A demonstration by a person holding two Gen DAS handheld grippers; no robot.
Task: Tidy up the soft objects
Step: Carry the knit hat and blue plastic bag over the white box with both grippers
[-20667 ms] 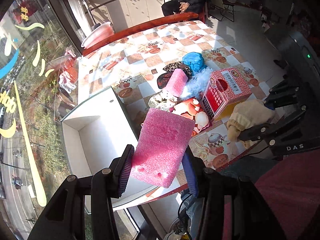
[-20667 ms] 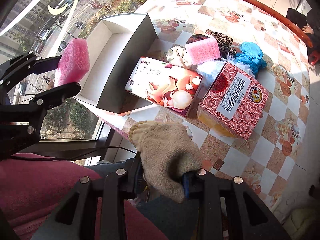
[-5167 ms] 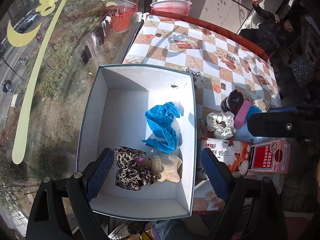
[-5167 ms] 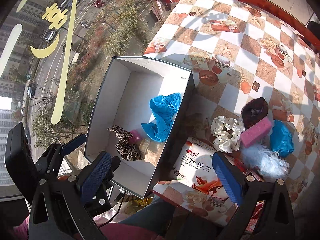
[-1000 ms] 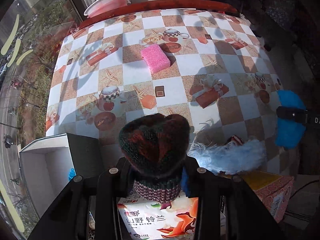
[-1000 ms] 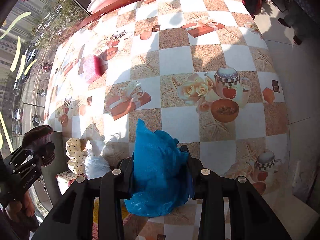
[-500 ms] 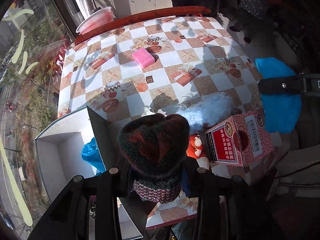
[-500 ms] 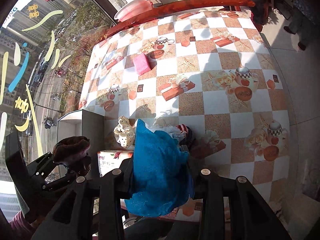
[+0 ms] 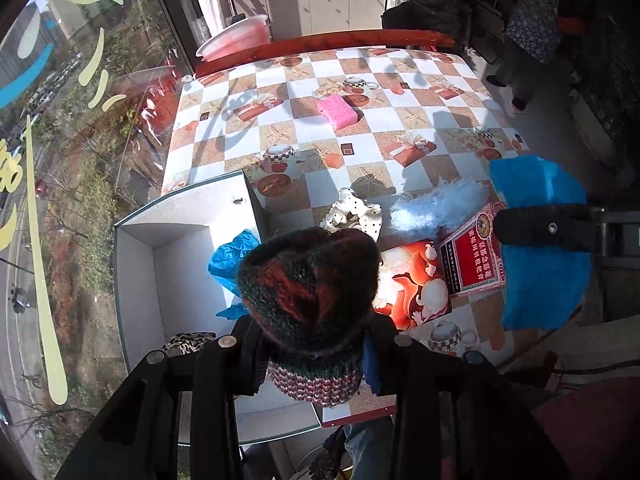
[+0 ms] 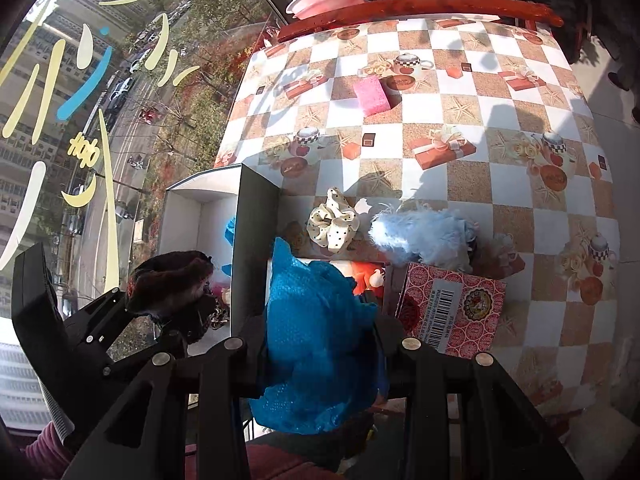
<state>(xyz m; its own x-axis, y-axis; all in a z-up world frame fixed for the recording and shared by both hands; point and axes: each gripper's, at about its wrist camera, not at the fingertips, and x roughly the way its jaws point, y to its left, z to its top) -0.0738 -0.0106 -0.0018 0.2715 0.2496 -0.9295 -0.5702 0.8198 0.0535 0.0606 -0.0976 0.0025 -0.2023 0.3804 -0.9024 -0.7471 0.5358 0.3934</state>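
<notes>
Two grippers each pinch something soft above the near edge of the desk. The left gripper (image 9: 316, 356) is closed on a dark knitted hat with red and green flecks (image 9: 310, 300), held over the near right corner of an open white cardboard box (image 9: 136, 276). The right gripper (image 10: 320, 360) squeezes a crumpled bright blue mesh cloth (image 10: 316, 344) above a red patterned carton (image 10: 452, 312).

Inside the box lie another blue cloth (image 9: 232, 256) against the right wall and a leopard-print fabric piece (image 9: 188, 338) at the near end. Just right of the box rests an orange illustrated packet (image 9: 416, 288), touching the red carton. Beyond them sit a cream polka-dot scrunchie (image 10: 334, 224) and a fluffy pale blue feathery tuft (image 10: 424, 236), side by side. Farther off, well apart, a pink sponge block (image 10: 372, 96) lies alone.

The desk (image 10: 500, 200) wears a checkered oilcloth of white and tan squares printed with teapots, gifts and starfish, with a red wooden rim at the far edge. A pink plastic basin (image 9: 234, 36) stands beyond that rim. On the left, a large window (image 10: 80, 92) with pale decals overlooks a street and trees.
</notes>
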